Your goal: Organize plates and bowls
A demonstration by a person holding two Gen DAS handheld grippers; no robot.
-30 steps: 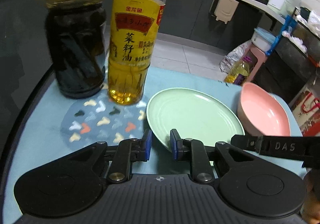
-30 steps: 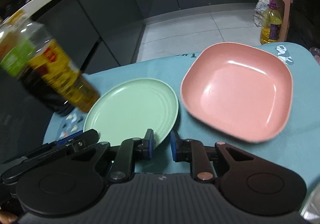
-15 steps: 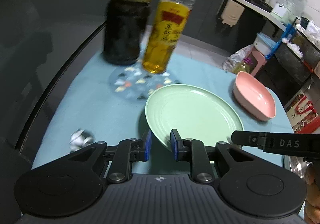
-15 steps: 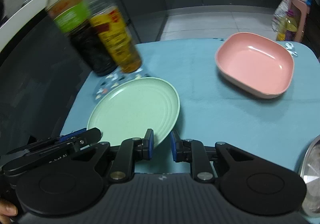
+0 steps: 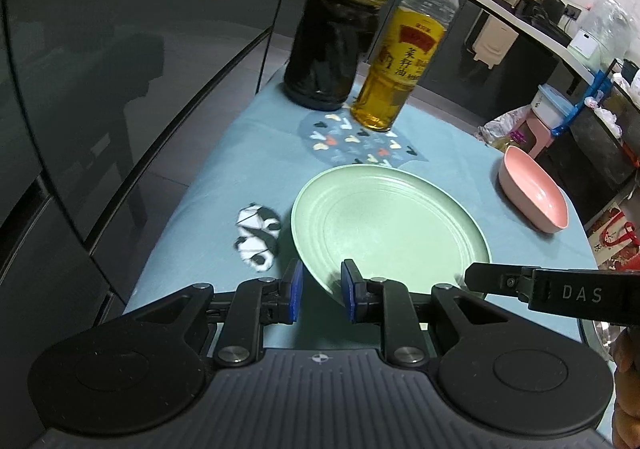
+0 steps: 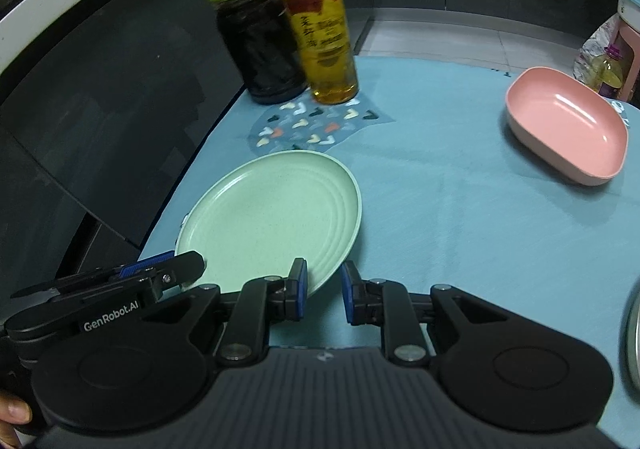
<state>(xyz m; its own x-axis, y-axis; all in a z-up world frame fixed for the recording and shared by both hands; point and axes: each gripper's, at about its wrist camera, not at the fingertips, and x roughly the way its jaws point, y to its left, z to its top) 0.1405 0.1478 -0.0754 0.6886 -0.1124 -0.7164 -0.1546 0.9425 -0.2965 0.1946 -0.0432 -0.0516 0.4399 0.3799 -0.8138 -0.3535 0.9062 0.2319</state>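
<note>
A round pale green plate (image 5: 386, 225) is held off the blue tablecloth, its near rim between both grippers. My left gripper (image 5: 320, 291) is shut on its near-left rim, my right gripper (image 6: 323, 291) on its near-right rim (image 6: 316, 281). The plate also shows in the right wrist view (image 6: 272, 225). The right gripper's finger (image 5: 532, 289) crosses the left wrist view; the left gripper's finger (image 6: 160, 277) crosses the right wrist view. A pink square bowl (image 6: 568, 133) sits at the far right of the table, also in the left wrist view (image 5: 534, 195).
A dark sauce bottle with a green label (image 5: 340, 29) and a yellow oil bottle (image 5: 404, 57) stand at the back, by a patterned round coaster (image 5: 352, 145). A crumpled black-and-white wrapper (image 5: 258, 237) lies left of the plate. A metal rim (image 6: 632, 337) shows at far right.
Both grippers have drawn back and up with the green plate; the bottles and pink bowl now look farther away. The crumpled wrapper has come into view.
</note>
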